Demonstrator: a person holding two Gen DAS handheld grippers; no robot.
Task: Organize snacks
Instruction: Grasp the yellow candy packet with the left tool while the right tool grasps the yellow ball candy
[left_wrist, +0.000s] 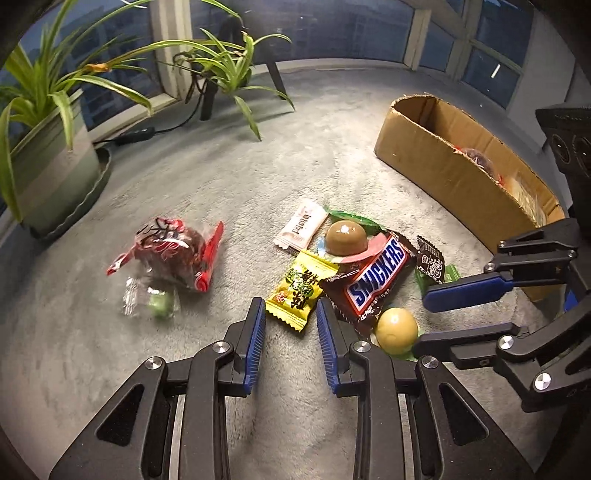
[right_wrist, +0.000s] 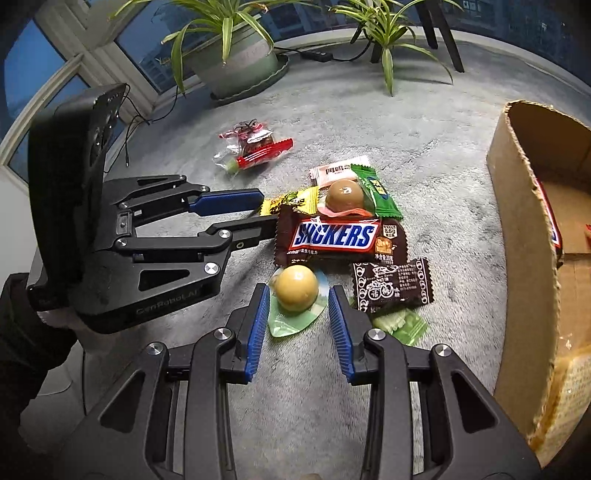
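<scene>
Box on your right already has a few snacks in it, but the main pile sits loose on the carpet, led by the Snickers bar, with a red packet apart to the left. Both your claws, left gripper and right gripper, are part-open and empty; the right one straddles the yellow jelly cup, so you're early, most is left.

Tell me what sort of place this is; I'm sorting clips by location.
Probably a room in a home or office, down on the floor by large windows. Snacks and a cardboard box lie on grey carpet, a potted plant stands by the glass, and a power cable trails along the window sill.
</scene>
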